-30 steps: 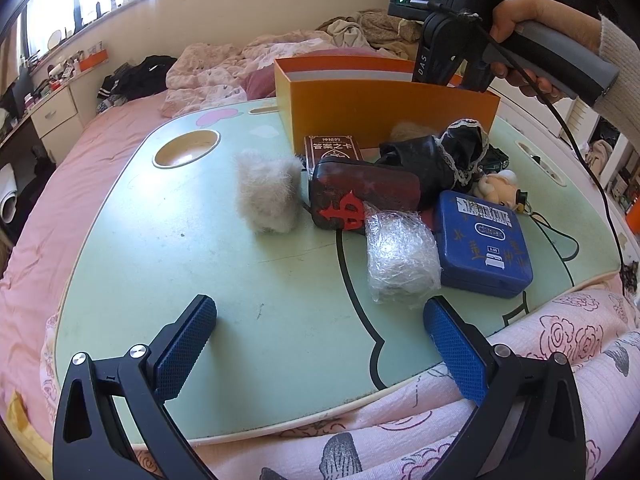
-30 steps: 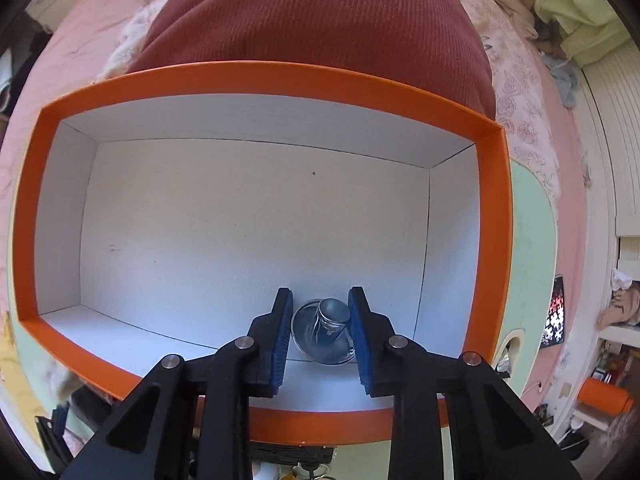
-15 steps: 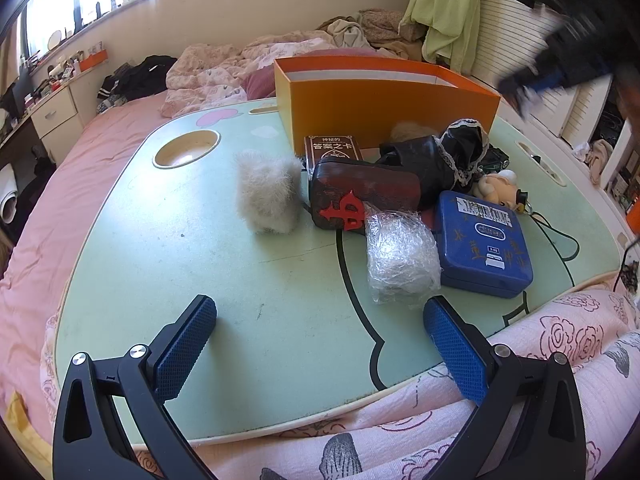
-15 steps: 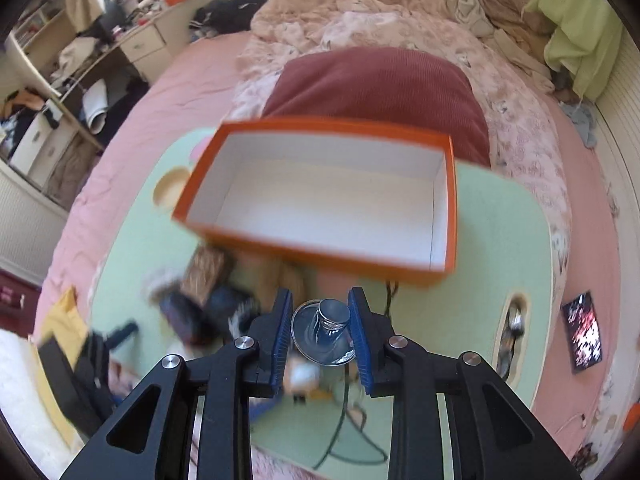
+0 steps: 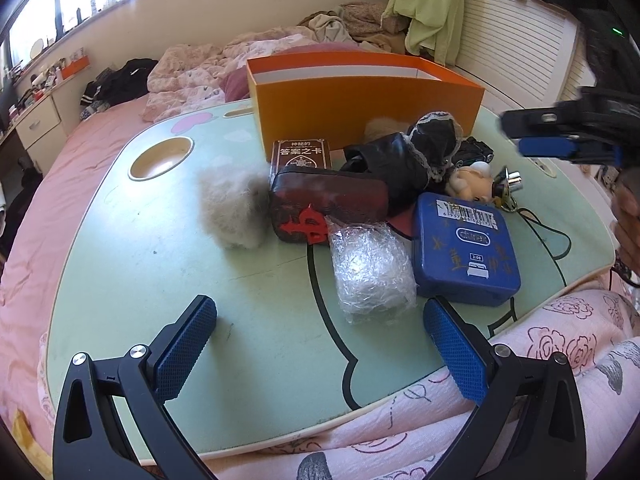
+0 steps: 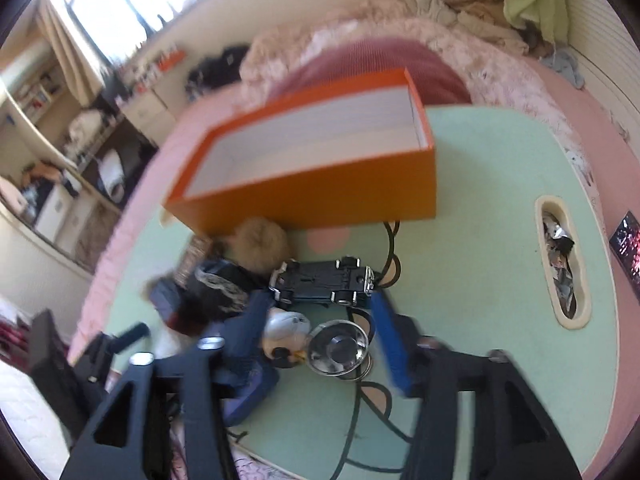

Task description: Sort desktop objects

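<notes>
An open orange box (image 5: 360, 92) with a white inside stands at the back of the green lap table (image 5: 160, 264); it also shows in the right wrist view (image 6: 320, 168). In front of it lie a fluffy beige ball (image 5: 236, 212), a dark red pouch (image 5: 328, 204), a brown card box (image 5: 302, 154), a plastic-wrapped bundle (image 5: 372, 268), a blue tin (image 5: 464, 248), black fabric (image 5: 404, 156), a black toy car (image 6: 320, 280) and a small plush (image 6: 284, 332). My left gripper (image 5: 320, 344) is open and empty near the front edge. My right gripper (image 6: 320, 320) is open above a shiny metal piece (image 6: 338, 350) on the table.
A round cup recess (image 5: 160, 158) sits at the table's back left. An oval slot (image 6: 562, 268) holding small items is at its right side. A black cable (image 5: 548, 232) lies on the right. Pink bedding surrounds the table.
My right gripper moved from above the box back and down to the table's right side. Its jaws opened, and the metal piece it held now lies on the table. The left gripper stayed still.
</notes>
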`<state>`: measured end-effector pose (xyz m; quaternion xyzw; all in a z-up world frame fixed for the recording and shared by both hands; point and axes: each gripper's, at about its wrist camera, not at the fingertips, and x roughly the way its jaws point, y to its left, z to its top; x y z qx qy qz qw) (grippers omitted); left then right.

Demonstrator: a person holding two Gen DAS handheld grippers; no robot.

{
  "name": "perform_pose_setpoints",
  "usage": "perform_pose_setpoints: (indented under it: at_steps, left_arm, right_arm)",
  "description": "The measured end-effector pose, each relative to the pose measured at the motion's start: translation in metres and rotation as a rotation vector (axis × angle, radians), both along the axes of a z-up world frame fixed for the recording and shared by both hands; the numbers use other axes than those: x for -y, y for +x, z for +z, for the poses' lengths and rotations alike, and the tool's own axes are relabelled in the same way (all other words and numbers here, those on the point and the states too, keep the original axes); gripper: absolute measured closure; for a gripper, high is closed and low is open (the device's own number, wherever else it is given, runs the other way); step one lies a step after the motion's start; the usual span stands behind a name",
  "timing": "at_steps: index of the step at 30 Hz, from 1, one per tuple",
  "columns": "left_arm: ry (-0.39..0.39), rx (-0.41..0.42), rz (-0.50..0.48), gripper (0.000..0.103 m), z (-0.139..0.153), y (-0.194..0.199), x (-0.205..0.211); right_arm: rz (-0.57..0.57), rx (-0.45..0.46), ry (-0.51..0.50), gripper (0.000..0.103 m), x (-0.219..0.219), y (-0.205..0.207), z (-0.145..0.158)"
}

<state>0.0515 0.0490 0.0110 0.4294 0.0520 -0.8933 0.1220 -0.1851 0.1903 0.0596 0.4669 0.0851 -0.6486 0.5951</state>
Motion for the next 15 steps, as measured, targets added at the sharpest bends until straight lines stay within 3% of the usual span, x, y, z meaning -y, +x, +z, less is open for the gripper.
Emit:
perform_pose_setpoints:
  at_steps: [5, 10, 15]
  left_arm:
    - [0.002, -0.006, 0.026, 0.0, 0.0, 0.003, 0.003]
    - [-0.006, 0.0, 0.033, 0.0, 0.001, 0.001, 0.001]
    - [0.0, -0.005, 0.037, 0.0, 0.001, 0.003, 0.004]
  right_arm:
    - [-0.03, -0.11, 0.01, 0.029, -0.05, 0.025, -0.011]
    - [0.02, -0.384, 0.096, 0.025, -0.038, 0.065, -0.045]
    - [0.017, -0.37, 0.1, 0.023, -0.037, 0.061, -0.046]
